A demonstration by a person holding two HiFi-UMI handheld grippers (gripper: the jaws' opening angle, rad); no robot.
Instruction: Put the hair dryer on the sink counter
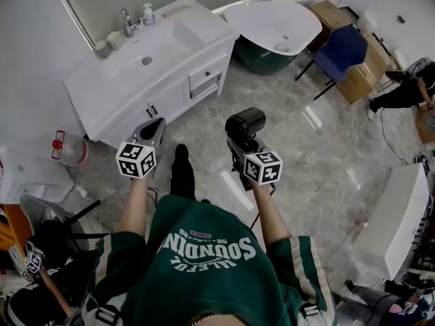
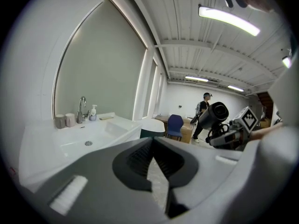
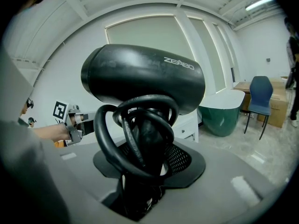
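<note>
A black hair dryer [image 1: 245,124] stands upright in my right gripper [image 1: 239,148], over the marble floor and short of the vanity. In the right gripper view the jaws are shut on its handle, with the black cord [image 3: 135,125] looped round it and the barrel [image 3: 145,78] above. My left gripper [image 1: 153,129] is shut and holds nothing; it points at the white sink counter [image 1: 170,46]. From the left gripper view the counter [image 2: 46,134] lies ahead to the left and the hair dryer [image 2: 214,113] shows at the right.
On the counter stand a faucet [image 1: 126,23], two cups [image 1: 109,44] and a soap bottle [image 1: 147,13]. Beyond the counter are a white tub with a green base [image 1: 272,22], a blue chair [image 1: 343,49] and boxes. A person [image 1: 408,90] is at the far right.
</note>
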